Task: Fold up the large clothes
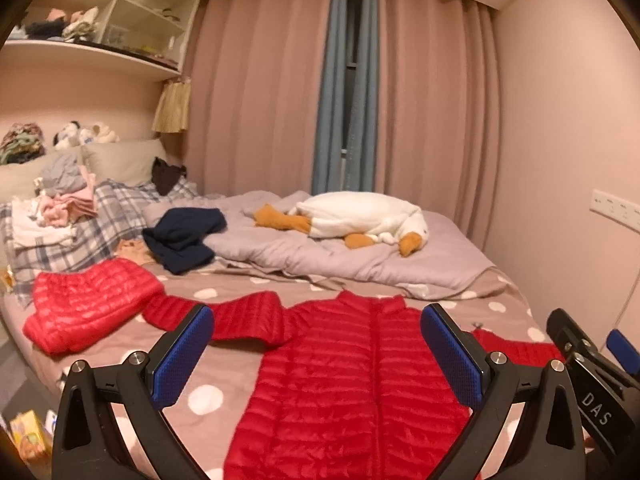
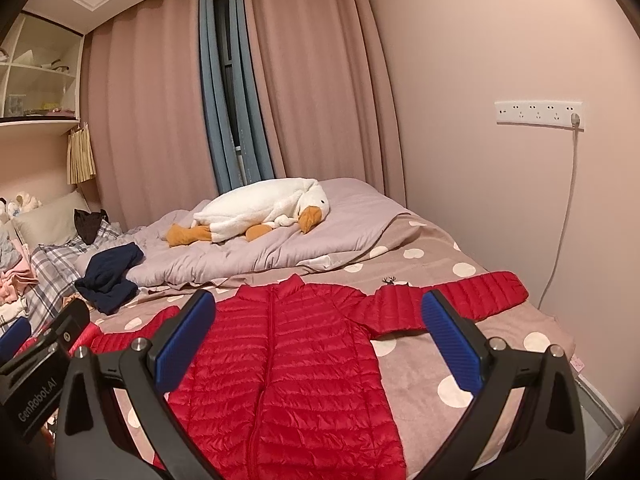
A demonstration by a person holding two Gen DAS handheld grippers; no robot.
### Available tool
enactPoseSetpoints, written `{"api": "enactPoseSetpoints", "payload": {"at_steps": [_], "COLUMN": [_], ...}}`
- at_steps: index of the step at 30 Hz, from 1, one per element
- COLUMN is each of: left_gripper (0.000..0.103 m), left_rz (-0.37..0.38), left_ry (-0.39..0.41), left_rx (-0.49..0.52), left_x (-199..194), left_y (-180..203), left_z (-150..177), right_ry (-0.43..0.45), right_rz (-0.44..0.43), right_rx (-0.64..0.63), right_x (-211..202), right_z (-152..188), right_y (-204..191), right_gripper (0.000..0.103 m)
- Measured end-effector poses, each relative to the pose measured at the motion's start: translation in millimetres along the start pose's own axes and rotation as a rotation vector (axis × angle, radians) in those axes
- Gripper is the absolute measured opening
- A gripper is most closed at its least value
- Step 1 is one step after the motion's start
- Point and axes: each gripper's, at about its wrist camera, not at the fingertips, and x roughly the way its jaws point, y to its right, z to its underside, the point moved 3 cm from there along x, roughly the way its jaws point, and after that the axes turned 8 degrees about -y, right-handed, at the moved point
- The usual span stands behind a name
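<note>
**A:** What do I have in front of me?

**B:** The bed, spotted sheet, takes most of both views. On its near half I see the jacket, red and quilted, lying front up with the zip closed, collar pointing far and both sleeves spread out. A second red garment sits crumpled to the left, just off the left sleeve end. Beyond them lie the duvet, a plush goose and a navy garment.

**A:** And my tools?

**B:** The left tool and the right tool both hang over the jacket, jaws wide apart, nothing held.

**A:** How would I do this step well?

**B:** I judge folding hasn't started. I'd take the right sleeve near the cuff, pinching only the sleeve and not the sheet beneath, then carry it low across the chest so the puffy fabric doesn't slide. The left sleeve gets the same, mirrored. Quilted nylon springs back, so I'd press each fold flat before letting go.

**A:** Anything I can't see?

**B:** The hem is cut off below both frames. From the left view the right sleeve is mostly behind the tools. The left sleeve end by the crumpled garment is hard to separate, red against red.
</note>
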Motion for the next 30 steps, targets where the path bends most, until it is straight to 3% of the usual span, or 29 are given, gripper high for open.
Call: {"api": "enactPoseSetpoints", "payload": {"at_steps": [5, 15, 30], "left_gripper": [0.102, 0.102, 0.102], "left_rz": [-0.015, -0.032, 0.008], "left_ry": [0.004, 0.011, 0.023], "left_rx": [-0.055, -0.052, -0.025], "left_x": [-4.1, -6.0, -17.0], "left_y": [-10.5, -13.4, -14.3], "left_z": [1.1, 3.1, 1.9], "right_ry": [0.026, 0.061, 0.05], "right_rz": [0.032, 0.04, 0.046], "right_rx": [-0.018, -0.064, -0.058], "right_x": [-3.3, -11.4, -21.3], "right_z": [0.3, -1.2, 3.0], "right_y": [-5.5, -12.8, -14.2], "right_gripper": [0.103, 0.103, 0.103]}}
